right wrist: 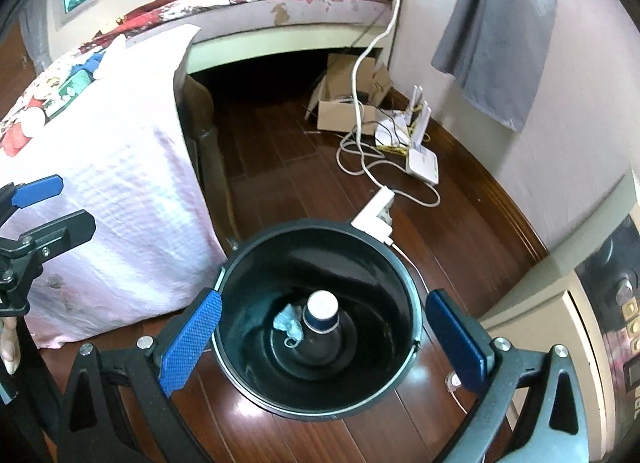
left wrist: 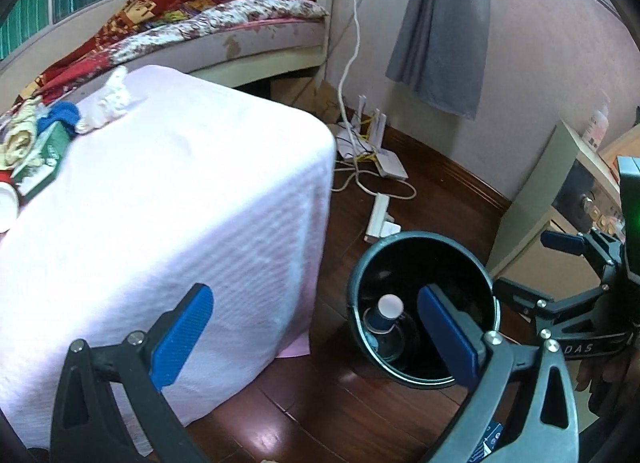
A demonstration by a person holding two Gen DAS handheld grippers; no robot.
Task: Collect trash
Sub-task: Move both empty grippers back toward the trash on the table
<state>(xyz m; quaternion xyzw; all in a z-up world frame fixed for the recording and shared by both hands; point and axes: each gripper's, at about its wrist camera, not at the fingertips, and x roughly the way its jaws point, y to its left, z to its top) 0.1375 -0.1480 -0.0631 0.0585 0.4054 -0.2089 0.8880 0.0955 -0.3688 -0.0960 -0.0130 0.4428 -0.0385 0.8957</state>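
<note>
A dark round trash bin stands on the wood floor; it also shows in the left wrist view. Inside lie a blue paper cup and a crumpled pale blue scrap. My right gripper is open and empty, hovering right above the bin's mouth. My left gripper is open and empty, between the pink-covered table and the bin. A crumpled white tissue and other litter lie on the table's far side.
A bed runs along the back wall. A power strip, cables, a router and a cardboard box lie on the floor by the wall. A cabinet stands at the right.
</note>
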